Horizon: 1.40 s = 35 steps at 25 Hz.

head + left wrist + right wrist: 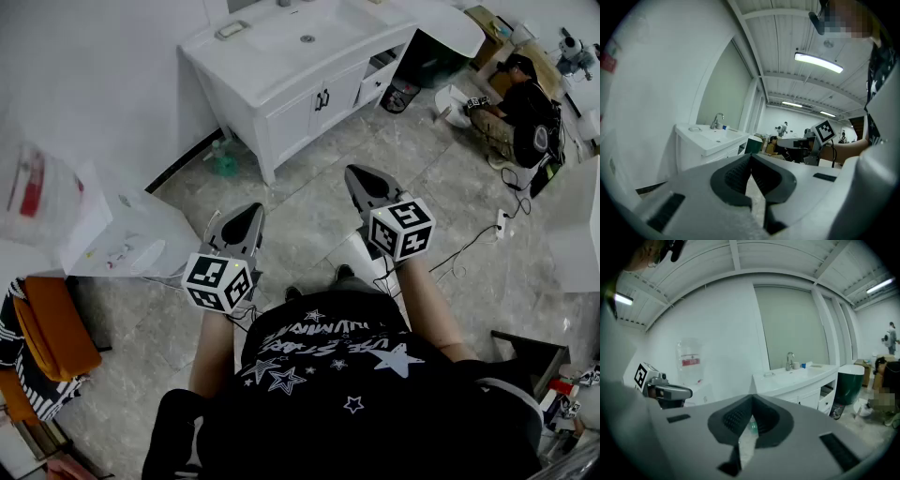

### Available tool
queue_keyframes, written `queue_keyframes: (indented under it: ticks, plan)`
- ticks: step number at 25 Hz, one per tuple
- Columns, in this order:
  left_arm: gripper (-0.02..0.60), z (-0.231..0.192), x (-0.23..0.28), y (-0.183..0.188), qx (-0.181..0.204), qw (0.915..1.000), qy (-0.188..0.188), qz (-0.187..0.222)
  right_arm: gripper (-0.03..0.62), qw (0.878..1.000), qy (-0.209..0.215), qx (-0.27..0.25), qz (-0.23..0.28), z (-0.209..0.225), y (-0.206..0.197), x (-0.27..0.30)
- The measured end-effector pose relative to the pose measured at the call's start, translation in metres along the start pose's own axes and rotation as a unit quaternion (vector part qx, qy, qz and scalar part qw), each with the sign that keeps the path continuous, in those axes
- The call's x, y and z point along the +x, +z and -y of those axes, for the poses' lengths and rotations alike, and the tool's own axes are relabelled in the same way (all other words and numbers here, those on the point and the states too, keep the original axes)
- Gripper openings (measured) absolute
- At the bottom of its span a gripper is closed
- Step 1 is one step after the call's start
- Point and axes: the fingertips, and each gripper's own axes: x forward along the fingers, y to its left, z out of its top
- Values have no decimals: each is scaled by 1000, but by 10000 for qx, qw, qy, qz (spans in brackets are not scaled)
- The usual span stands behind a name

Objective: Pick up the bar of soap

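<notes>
A white vanity with a sink (281, 70) stands ahead against the wall. On its left corner lies a small soap dish (232, 30), which also shows as the dish (695, 129) in the left gripper view and the dish (769, 374) in the right gripper view. What lies in it is too small to make out. My left gripper (251, 208) and right gripper (353, 172) hang above the tiled floor, well short of the vanity. The left gripper (751, 157) has its jaws closed together with nothing between them. The right gripper (752, 398) is likewise shut and empty.
A green bottle (225, 161) stands on the floor by the vanity's left foot. A person (520, 103) crouches at the far right among boxes. Cables (469, 248) trail over the tiles on the right. White sheets (112, 234) and an orange seat (52, 328) are at the left.
</notes>
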Motion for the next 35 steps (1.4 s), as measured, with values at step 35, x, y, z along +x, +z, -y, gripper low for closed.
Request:
queue_keyframes:
  ticks: [35]
  plan:
    - [9,-48,36,-13,-121,9981,537,-294,261,9959,839,269,-219,19,-17,76]
